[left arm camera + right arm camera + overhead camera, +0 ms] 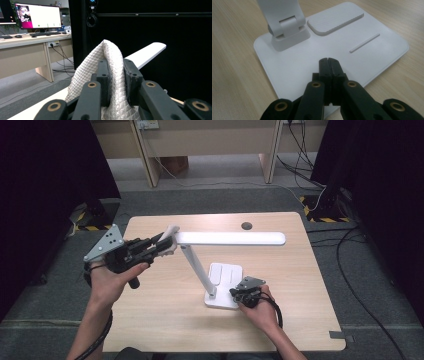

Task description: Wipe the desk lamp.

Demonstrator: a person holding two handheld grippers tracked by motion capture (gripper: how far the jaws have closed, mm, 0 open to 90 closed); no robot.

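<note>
wiping lamp head (235, 238) with clamped cloth (110, 75)

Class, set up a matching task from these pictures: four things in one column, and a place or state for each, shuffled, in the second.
Things:
1. cloth
2. right gripper
3. lamp head
4. lamp base

Places or states:
A. flat on the wooden table
B. clamped between the jaws of the left gripper
C. jaws shut, tips over the lamp base
D. long white bar held level above the table

Pairs: 1-B, 2-C, 3-D, 4-A
</note>
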